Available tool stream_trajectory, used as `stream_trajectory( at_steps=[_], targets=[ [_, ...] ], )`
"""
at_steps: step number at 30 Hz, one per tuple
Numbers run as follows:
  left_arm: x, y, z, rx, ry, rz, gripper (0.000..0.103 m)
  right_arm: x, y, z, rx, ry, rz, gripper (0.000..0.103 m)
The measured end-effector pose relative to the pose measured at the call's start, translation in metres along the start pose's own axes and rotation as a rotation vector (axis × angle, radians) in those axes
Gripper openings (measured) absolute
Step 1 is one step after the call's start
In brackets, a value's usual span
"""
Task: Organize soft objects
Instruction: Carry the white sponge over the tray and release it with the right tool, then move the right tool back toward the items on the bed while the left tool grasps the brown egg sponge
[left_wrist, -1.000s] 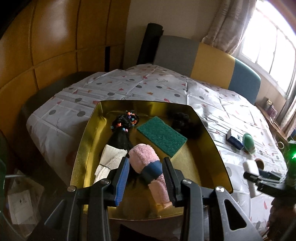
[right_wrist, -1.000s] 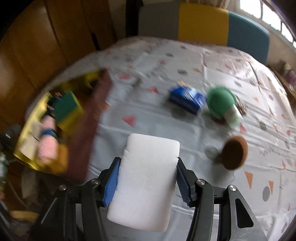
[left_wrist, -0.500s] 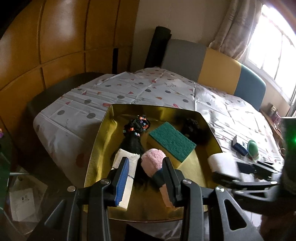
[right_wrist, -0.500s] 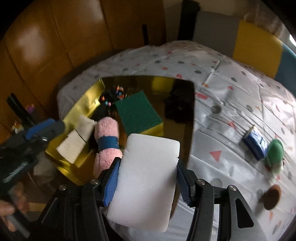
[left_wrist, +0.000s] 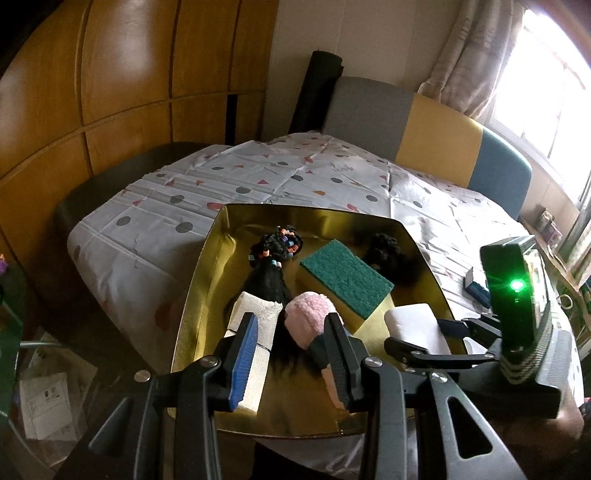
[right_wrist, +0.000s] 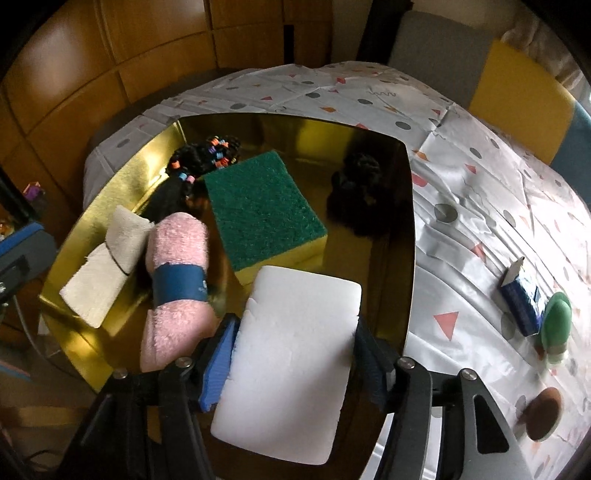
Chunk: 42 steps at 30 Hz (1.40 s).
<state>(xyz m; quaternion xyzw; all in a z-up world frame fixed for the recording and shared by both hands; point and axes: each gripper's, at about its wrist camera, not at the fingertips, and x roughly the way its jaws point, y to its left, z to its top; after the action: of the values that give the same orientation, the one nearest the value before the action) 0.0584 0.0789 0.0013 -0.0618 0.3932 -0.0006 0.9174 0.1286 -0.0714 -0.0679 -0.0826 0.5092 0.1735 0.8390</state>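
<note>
A gold tray (left_wrist: 207, 266) (right_wrist: 406, 229) sits on the dotted tablecloth. It holds a green-and-yellow sponge (left_wrist: 345, 282) (right_wrist: 262, 206), a rolled pink towel (left_wrist: 308, 319) (right_wrist: 177, 277) with a blue band, a folded white cloth (left_wrist: 255, 332) (right_wrist: 107, 266), a black hair piece with coloured beads (left_wrist: 277, 247) (right_wrist: 203, 155) and a black scrunchie (left_wrist: 384, 251) (right_wrist: 358, 184). My right gripper (right_wrist: 293, 354) (left_wrist: 417, 338) is shut on a white sponge (right_wrist: 291, 362) (left_wrist: 413, 325) over the tray's near right part. My left gripper (left_wrist: 291, 354) is open and empty above the tray's near edge.
On the cloth right of the tray lie a blue box (right_wrist: 521, 295), a green round object (right_wrist: 556, 323) and a brown disc (right_wrist: 543, 413). A padded bench back (left_wrist: 424, 125) stands beyond the table. Papers (left_wrist: 40, 402) lie on the floor at left.
My right gripper has carried the white sponge left from over the tablecloth to above the tray. My left gripper has drawn back and up a little, staying open.
</note>
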Motion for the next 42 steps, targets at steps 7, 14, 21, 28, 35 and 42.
stream_trajectory(
  at_steps=[7,14,21,28,35,42],
  targets=[
    [-0.002,-0.001,0.000,0.007,0.001,0.003,0.037,-0.008,0.002,-0.002,0.010,-0.056,0.016,0.078],
    [-0.002,-0.006,0.000,0.018,0.002,-0.001,0.037,-0.034,-0.008,-0.011,0.060,-0.133,0.032,0.082],
    [-0.004,-0.017,0.000,0.049,0.001,-0.009,0.037,-0.061,-0.028,-0.020,0.094,-0.202,-0.001,0.082],
    [-0.005,-0.030,-0.002,0.087,0.007,-0.019,0.037,-0.078,-0.071,-0.037,0.149,-0.232,-0.064,0.082],
    [-0.005,-0.046,-0.004,0.130,0.014,-0.030,0.037,-0.089,-0.135,-0.061,0.233,-0.221,-0.170,0.082],
    [-0.006,-0.066,-0.006,0.185,0.018,-0.044,0.037,-0.105,-0.203,-0.089,0.314,-0.221,-0.294,0.082]
  ],
)
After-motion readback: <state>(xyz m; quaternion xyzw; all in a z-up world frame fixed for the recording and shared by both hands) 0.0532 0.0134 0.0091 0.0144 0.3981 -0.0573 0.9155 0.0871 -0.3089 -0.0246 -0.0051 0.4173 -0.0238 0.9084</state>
